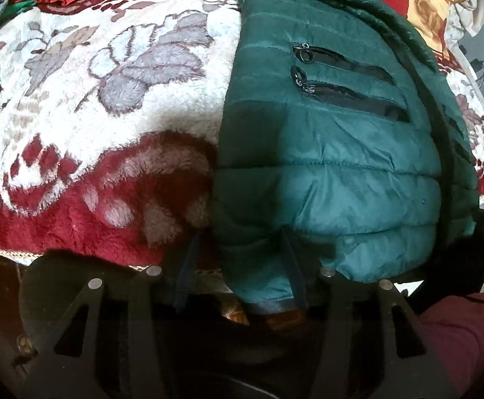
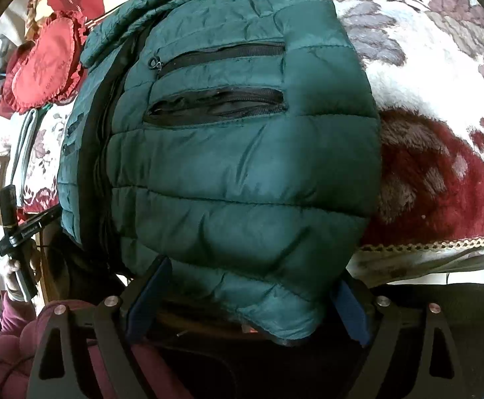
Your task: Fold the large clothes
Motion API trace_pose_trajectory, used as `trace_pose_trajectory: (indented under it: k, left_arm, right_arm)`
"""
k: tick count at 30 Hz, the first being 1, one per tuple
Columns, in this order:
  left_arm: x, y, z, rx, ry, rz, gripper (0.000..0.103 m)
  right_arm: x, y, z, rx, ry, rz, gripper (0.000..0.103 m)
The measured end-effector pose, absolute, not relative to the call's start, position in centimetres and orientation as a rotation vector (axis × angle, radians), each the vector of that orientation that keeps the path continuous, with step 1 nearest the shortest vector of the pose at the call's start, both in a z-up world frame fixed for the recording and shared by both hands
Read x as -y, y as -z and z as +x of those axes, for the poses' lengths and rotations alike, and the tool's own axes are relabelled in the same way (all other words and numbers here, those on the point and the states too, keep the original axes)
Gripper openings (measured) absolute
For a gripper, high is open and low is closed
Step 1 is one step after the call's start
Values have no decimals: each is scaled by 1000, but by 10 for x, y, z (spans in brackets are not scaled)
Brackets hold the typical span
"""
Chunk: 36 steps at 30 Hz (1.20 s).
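Note:
A dark green quilted puffer jacket (image 1: pixel 335 166) lies on the bed, its hem hanging over the near edge; two zip pockets (image 1: pixel 344 79) show. In the right wrist view the jacket (image 2: pixel 242 173) fills the middle. My left gripper (image 1: pixel 242 252) is open at the jacket's hem corner; the right finger sits on the fabric, the left finger over the blanket. My right gripper (image 2: pixel 251 282) is open wide, with the jacket's hem lying between its blue pads (image 2: pixel 351 312).
A fluffy red and white floral blanket (image 1: pixel 109 106) covers the bed; it also shows in the right wrist view (image 2: pixel 441 99). A red frilled cushion (image 2: pixel 42 73) lies at the far side. The person's maroon sleeve (image 1: pixel 457 332) is close by.

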<state>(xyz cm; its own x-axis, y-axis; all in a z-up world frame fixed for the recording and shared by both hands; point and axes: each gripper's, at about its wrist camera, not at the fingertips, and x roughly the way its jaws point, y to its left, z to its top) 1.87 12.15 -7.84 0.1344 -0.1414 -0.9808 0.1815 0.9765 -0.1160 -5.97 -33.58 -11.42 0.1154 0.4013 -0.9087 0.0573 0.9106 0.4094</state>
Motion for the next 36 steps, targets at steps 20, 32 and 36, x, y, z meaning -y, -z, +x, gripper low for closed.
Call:
trace_pose_trajectory:
  k: [20,32,36]
  left_arm:
    - [-104,93,7,-1403,259,165,59]
    - [-102,93,11,-1414,254,155,59]
    - [-104,95,13,-1420,255,148,59]
  right_arm:
    - [327,120,-62,-1393,-220,442,95]
    - [294,107,-63,-1388,-281,216,88]
    - [291,120,-58,-1407,-281,234,88]
